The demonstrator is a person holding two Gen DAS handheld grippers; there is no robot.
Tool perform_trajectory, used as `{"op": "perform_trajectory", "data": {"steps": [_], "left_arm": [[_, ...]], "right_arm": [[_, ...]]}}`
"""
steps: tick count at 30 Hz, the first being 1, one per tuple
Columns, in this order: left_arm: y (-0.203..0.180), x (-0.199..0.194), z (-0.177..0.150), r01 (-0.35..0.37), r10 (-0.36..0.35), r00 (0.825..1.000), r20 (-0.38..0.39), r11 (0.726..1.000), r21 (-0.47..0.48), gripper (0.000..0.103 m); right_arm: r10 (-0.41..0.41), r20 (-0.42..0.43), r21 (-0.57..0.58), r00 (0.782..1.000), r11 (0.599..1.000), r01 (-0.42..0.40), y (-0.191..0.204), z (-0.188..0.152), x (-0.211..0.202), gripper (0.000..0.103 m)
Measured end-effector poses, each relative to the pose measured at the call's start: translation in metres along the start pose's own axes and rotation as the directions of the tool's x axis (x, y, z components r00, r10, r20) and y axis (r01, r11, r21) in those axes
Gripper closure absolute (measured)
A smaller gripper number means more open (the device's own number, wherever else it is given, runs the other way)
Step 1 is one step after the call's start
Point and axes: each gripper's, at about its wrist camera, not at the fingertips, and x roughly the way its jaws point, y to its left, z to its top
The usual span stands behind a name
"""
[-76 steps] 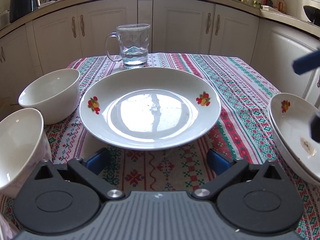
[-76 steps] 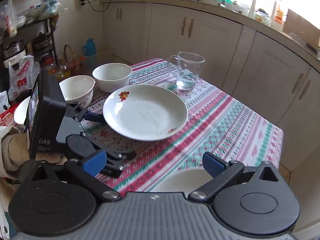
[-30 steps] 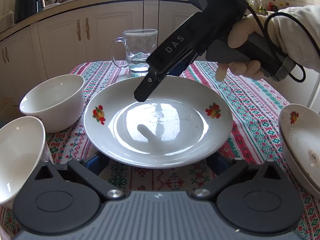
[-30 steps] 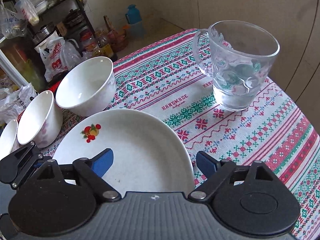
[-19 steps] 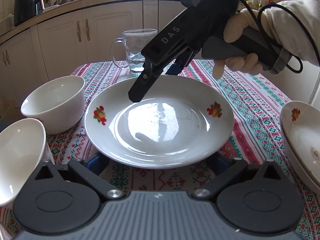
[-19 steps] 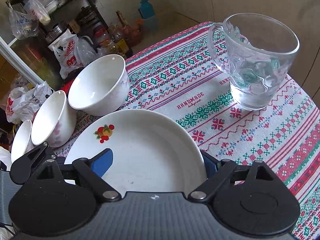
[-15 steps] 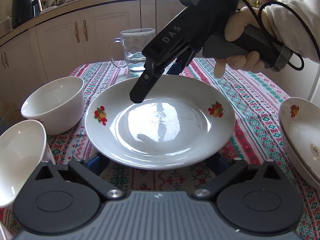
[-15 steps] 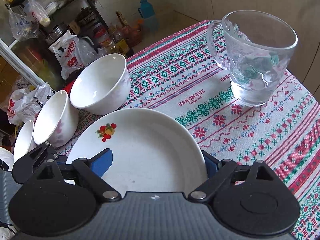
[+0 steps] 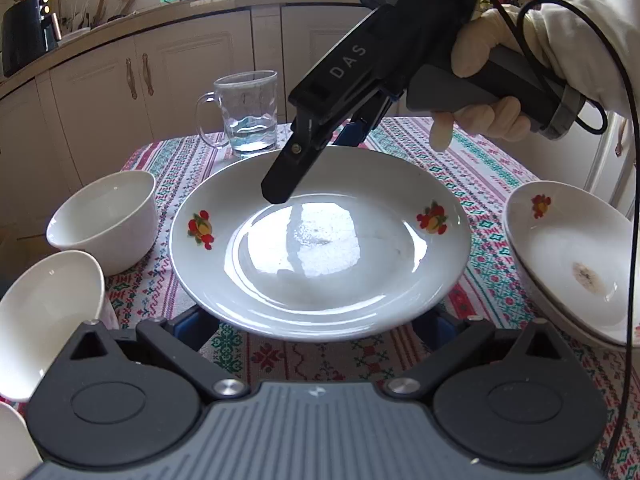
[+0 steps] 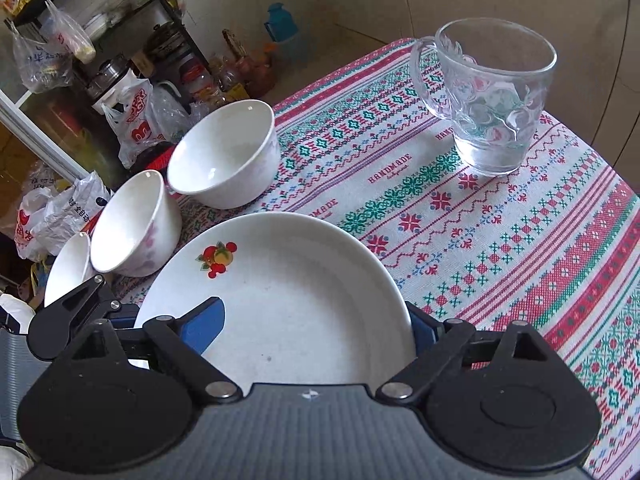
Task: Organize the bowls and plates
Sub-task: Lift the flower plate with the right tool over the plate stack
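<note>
plate point(image 9: 320, 240) with the little fruit prints sits mid table point(image 9: 484, 168) on the stitched red and green cloth, and both claws are at it from opposite sides

left claw point(image 9: 316, 320) is down at the near rim. its two blue fingers point(image 9: 196, 324) stand far apart and tuck under the plate's edge, which hides the tips, so i honestly can't tell if they press on it

right claw point(image 10: 316, 316) comes in steeply from the far side, held by a gloved hand point(image 9: 480, 80) in a white sleeve. from its own camera, one blue pad point(image 10: 204, 328) lies over the inside of the plate and the other finger sits just outside the rim, so the far edge runs between them. the jaws have just been opening and stand wide, and neither pad looks to be pushing on the china

three white bowls sit off to the left of the plate: an upright bowl point(image 10: 224, 152) furthest back, a tilted bowl point(image 10: 132, 220) leaning just beside it, and a third bowl point(image 10: 66, 268) tucked in nearest the left claw

a second plate point(image 9: 572, 256) with the same print and a brownish smudge sits at the right edge, apart from the first one. a glass mug point(image 9: 250, 112) with a bit of water stands behind the plate, near the back of the table
</note>
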Motion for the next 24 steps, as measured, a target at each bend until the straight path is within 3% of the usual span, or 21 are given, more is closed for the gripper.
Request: {"op": "perform_trajectory", "data": {"steps": [11, 24], "left_arm": [[-0.013, -0.023, 0.002, 0.056, -0.056, 0.998, 0.003, 0.997, 0.048, 0.002], [-0.041, -0.038, 0.007, 0.13, -0.134, 0.991, 0.022, 0.983, 0.131, 0.002]], "right_arm": [[-0.017, 0.055, 0.04, 0.998, 0.999, 0.015, 0.02, -0.026, -0.029, 0.008], [-0.093, 0.116, 0.091, 0.989, 0.992, 0.082, 0.031, -0.07, -0.072, 0.008]]}}
